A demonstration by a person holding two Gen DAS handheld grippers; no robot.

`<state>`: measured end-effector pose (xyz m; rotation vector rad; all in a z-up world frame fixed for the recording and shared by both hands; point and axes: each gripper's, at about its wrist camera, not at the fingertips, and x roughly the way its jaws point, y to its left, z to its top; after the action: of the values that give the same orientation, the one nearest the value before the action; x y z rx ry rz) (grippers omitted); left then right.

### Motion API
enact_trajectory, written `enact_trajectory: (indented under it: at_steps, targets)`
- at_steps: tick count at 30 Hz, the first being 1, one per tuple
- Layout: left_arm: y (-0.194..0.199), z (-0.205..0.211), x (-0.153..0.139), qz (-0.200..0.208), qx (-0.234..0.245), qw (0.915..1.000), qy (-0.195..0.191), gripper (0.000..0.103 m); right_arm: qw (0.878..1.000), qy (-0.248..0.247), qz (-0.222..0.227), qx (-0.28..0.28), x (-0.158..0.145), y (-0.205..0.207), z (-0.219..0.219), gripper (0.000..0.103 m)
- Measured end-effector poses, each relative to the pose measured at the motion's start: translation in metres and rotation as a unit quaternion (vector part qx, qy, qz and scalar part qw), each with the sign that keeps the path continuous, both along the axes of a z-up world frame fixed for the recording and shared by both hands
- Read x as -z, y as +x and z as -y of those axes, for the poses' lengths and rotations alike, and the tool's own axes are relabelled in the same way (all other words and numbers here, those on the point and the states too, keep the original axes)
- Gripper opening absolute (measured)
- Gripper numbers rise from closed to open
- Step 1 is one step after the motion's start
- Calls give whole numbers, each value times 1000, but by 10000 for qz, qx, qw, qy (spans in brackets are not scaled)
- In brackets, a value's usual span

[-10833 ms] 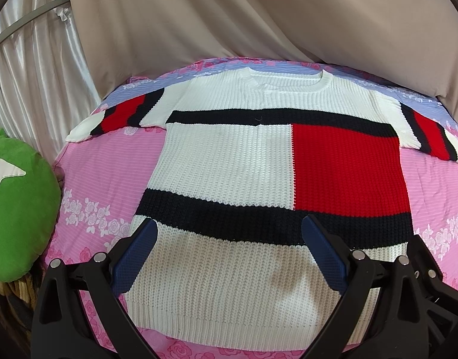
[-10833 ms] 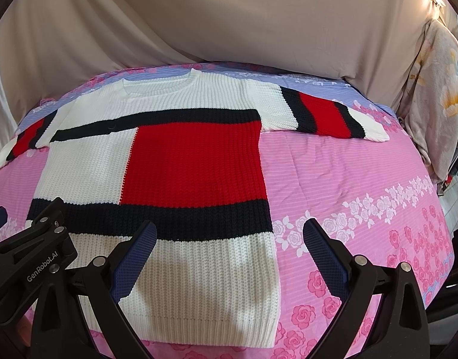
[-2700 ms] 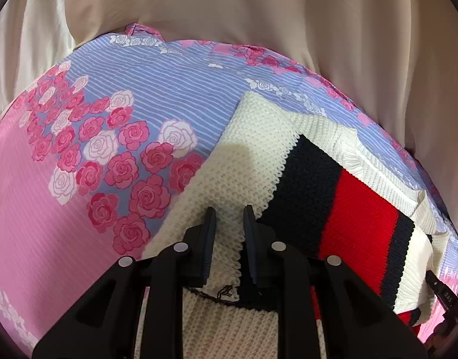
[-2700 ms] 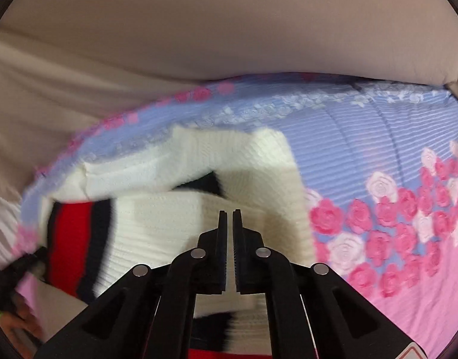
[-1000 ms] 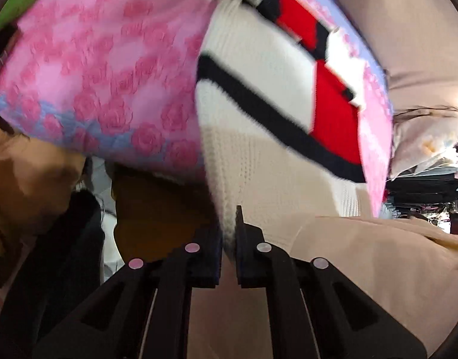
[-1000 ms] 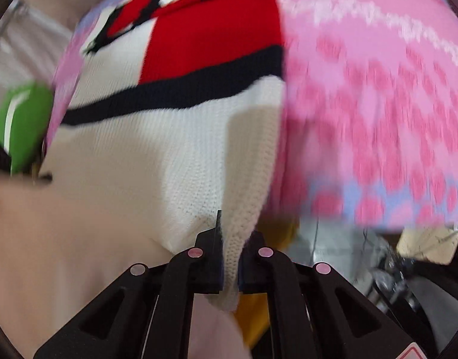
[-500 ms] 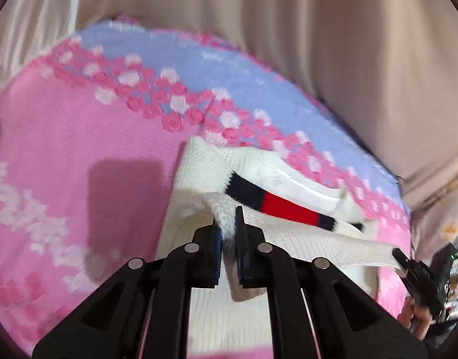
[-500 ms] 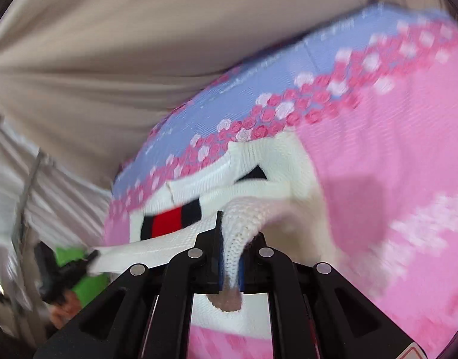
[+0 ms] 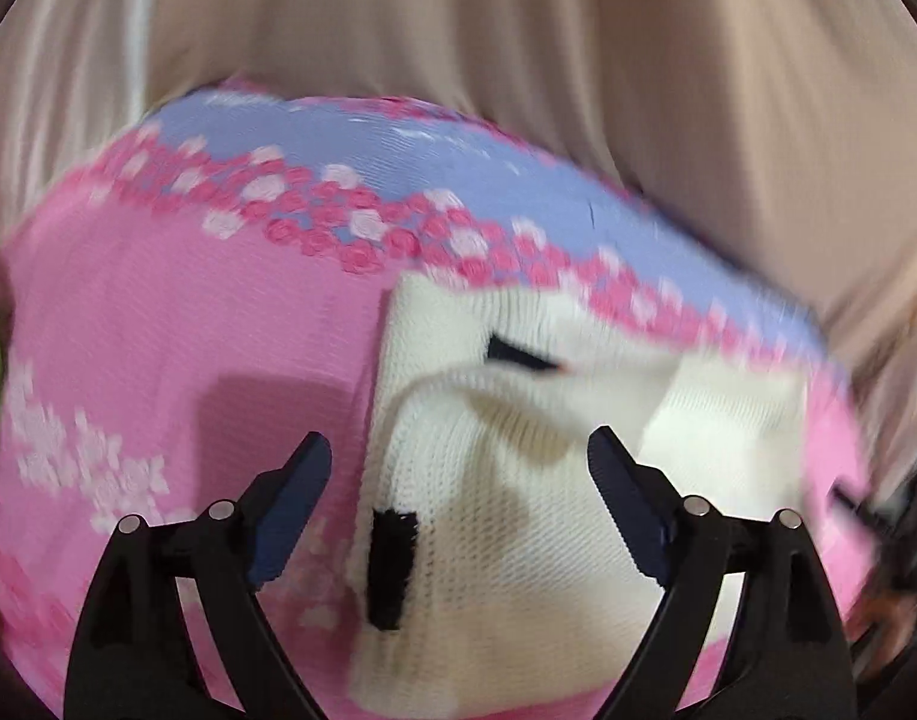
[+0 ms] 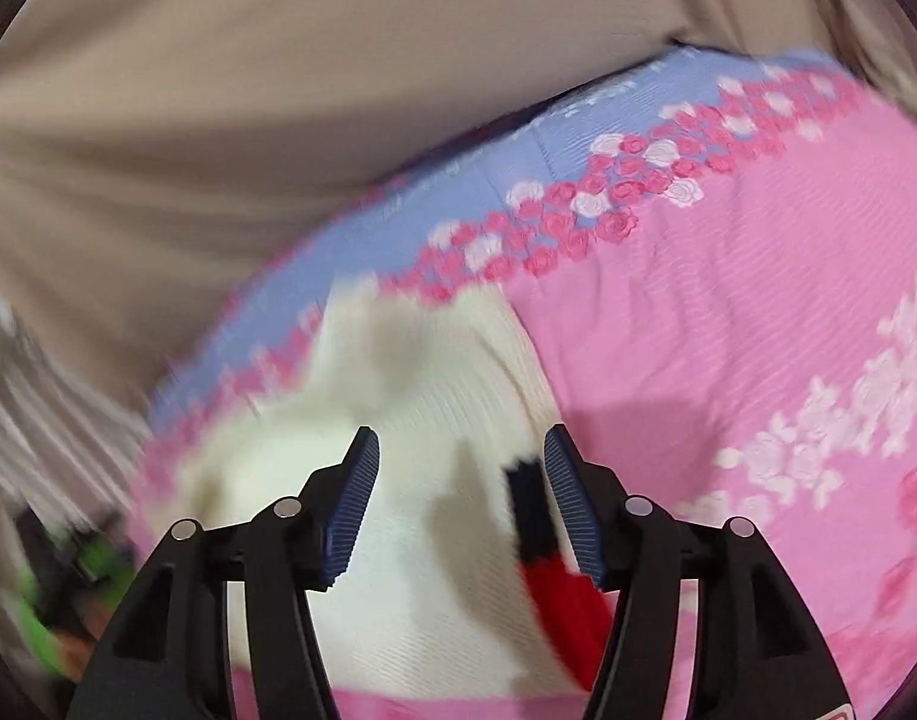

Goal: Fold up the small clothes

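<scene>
White knit, ribbed and thick, fills the lower middle of both views: the sweater [image 9: 518,480] lies folded over on itself on the pink flowered bedsheet [image 9: 158,330], its upper layer slumped with a loose crease across the top. In the left wrist view the left gripper [image 9: 458,462] stands spread wide above the sweater's left edge, holding nothing, one blue-padded finger over the sheet and the other over the white knit. A short black band shows at the fold's left edge, and another dark sliver farther up. In the right wrist view the right gripper [image 10: 455,450] is likewise parted, with nothing between its fingers, above the sweater's [image 10: 410,420] right edge, where a black stripe and a red patch peek out just beside the right finger (both views are motion-blurred, so finer detail is lost). Behind the bed hangs a beige curtain [image 10: 278,90].
</scene>
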<state>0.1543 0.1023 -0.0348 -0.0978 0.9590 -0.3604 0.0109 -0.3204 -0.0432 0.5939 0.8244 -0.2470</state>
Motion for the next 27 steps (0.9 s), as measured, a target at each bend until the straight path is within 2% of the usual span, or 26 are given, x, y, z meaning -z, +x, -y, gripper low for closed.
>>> enact_trajectory:
  at_steps: [1, 2, 4, 7, 8, 9, 10, 11, 13, 14, 15, 17, 18, 20, 21, 22, 23, 25, 27]
  targets:
    - [1, 12, 3, 86, 247, 9992, 301, 85, 9994, -259, -137, -174, 4, 4, -6, 59]
    - [2, 20, 7, 157, 368, 9982, 457, 85, 9968, -599, -319, -431, 7, 9, -15, 59]
    - [11, 38, 11, 268, 587, 9957, 671, 85, 9909, -959, -535, -784, 14, 19, -24, 59]
    - [33, 53, 24, 138, 602, 9950, 786, 84, 9880, -1021, -616, -986, 20, 44, -20, 65]
    - [43, 57, 28, 33, 531, 9955, 783, 80, 9882, -1003, -630, -967, 23, 51, -18, 65]
    - [54, 59, 34, -150, 456, 9966, 675, 60, 9889, -969, -654, -922, 26, 60, -14, 65]
    - [61, 59, 38, -315, 437, 9971, 532, 25, 9899, -893, -685, -864, 28, 67, -10, 65]
    - [67, 58, 41, -461, 391, 9972, 434, 6, 9914, -770, -727, -771, 34, 76, -4, 65]
    - [71, 48, 32, -522, 62, 9986, 104, 6, 9938, -439, -771, -663, 40, 85, 2, 35]
    - [69, 42, 22, -452, -71, 9989, -73, 6, 9954, -224, -723, -595, 39, 85, 4, 10]
    - [66, 35, 10, -372, -171, 9990, -201, 6, 9967, -15, -604, -550, 33, 83, 5, 8]
    - [63, 24, -5, -280, -380, 9985, -265, 6, 9990, 83, -51, -440, 5, 70, 2, 8]
    - [66, 21, -3, -334, -460, 9982, -184, 6, 9989, 71, 195, -410, -11, 62, 1, 8]
    - [82, 19, 18, -682, -547, 9961, -81, 6, 9982, -57, 513, -302, -32, 49, 3, 7]
    - [90, 21, 32, -905, -583, 9942, -6, 6, 9987, -160, 397, -273, -27, 50, 7, 7]
    - [97, 23, 42, -1059, -627, 9923, 112, 6, 9997, -153, 32, -198, -9, 56, 17, 7]
    - [100, 25, 47, -1118, -638, 9916, 137, 6, 9998, -39, -161, -88, 5, 59, 25, 7]
    - [98, 28, 39, -1020, -670, 9925, 68, 6, 9985, 165, -489, 204, 29, 63, 40, 6]
    - [97, 31, 35, -925, -609, 9938, 136, 6, 9975, 451, -232, 494, 24, 56, 45, 6]
